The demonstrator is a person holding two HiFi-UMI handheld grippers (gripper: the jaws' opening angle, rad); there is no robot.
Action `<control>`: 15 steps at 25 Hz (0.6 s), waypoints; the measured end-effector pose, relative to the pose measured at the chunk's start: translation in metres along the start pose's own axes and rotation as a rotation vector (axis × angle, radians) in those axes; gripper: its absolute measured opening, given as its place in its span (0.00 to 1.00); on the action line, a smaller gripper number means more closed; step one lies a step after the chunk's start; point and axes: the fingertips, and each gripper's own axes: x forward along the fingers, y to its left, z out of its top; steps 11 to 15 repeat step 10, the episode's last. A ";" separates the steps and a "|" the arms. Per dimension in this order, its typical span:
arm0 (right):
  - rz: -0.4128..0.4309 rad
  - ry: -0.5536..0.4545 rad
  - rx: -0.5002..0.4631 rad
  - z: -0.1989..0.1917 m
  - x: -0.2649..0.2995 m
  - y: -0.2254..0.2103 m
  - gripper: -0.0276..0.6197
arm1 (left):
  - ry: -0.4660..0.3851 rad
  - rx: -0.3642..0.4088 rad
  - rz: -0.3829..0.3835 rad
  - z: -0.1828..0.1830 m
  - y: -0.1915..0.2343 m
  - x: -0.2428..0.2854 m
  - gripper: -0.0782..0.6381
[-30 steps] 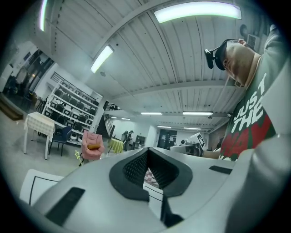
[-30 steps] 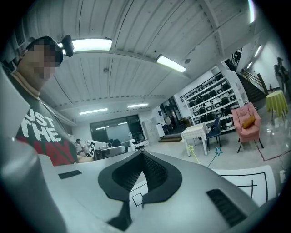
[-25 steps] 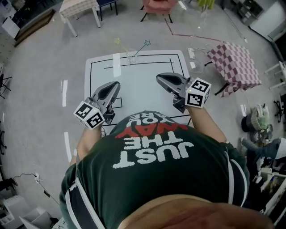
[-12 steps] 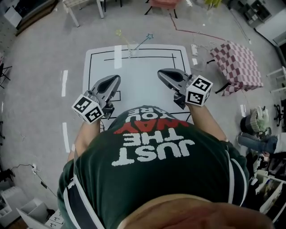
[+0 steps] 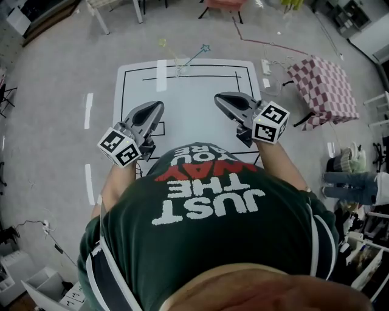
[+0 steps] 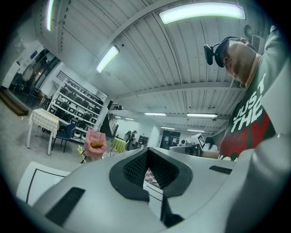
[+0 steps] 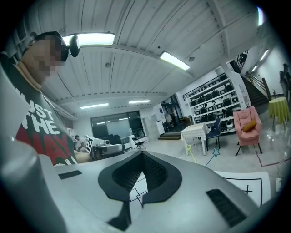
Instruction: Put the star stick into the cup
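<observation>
A clear cup (image 5: 179, 68) stands at the far edge of the white table (image 5: 194, 115). Two thin sticks lean out of it, one with a yellow star (image 5: 161, 43) and one with a blue star (image 5: 205, 47). My left gripper (image 5: 158, 105) hovers over the near left of the table, shut and empty. My right gripper (image 5: 217, 97) hovers over the near right, also shut and empty. Both are well short of the cup. In the right gripper view the yellow star (image 7: 188, 148) and the blue star (image 7: 216, 153) show far ahead of the shut right gripper (image 7: 142, 153).
Black lines are marked on the table top. A checkered table (image 5: 322, 85) stands to the right on the grey floor, and a pink chair (image 5: 217, 5) beyond the far edge. A person in jeans (image 5: 355, 182) is at the right edge.
The head view has shifted slightly, so the table sits a little higher in the picture. Both grippers stay shut and empty in about the same places.
</observation>
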 end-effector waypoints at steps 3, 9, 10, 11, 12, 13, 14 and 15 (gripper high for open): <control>-0.006 0.003 0.002 -0.001 0.000 0.000 0.09 | 0.000 -0.002 -0.003 0.000 0.000 -0.001 0.12; -0.002 0.008 -0.012 0.002 0.001 0.002 0.09 | -0.004 0.008 -0.016 0.003 0.000 -0.001 0.12; -0.003 0.008 -0.013 0.002 0.001 0.002 0.09 | -0.004 0.012 -0.021 0.003 -0.001 -0.001 0.12; -0.003 0.008 -0.013 0.002 0.001 0.002 0.09 | -0.004 0.012 -0.021 0.003 -0.001 -0.001 0.12; -0.003 0.008 -0.013 0.002 0.001 0.002 0.09 | -0.004 0.012 -0.021 0.003 -0.001 -0.001 0.12; -0.003 0.008 -0.013 0.002 0.001 0.002 0.09 | -0.004 0.012 -0.021 0.003 -0.001 -0.001 0.12; -0.003 0.008 -0.013 0.002 0.001 0.002 0.09 | -0.004 0.012 -0.021 0.003 -0.001 -0.001 0.12; -0.003 0.008 -0.013 0.002 0.001 0.002 0.09 | -0.004 0.012 -0.021 0.003 -0.001 -0.001 0.12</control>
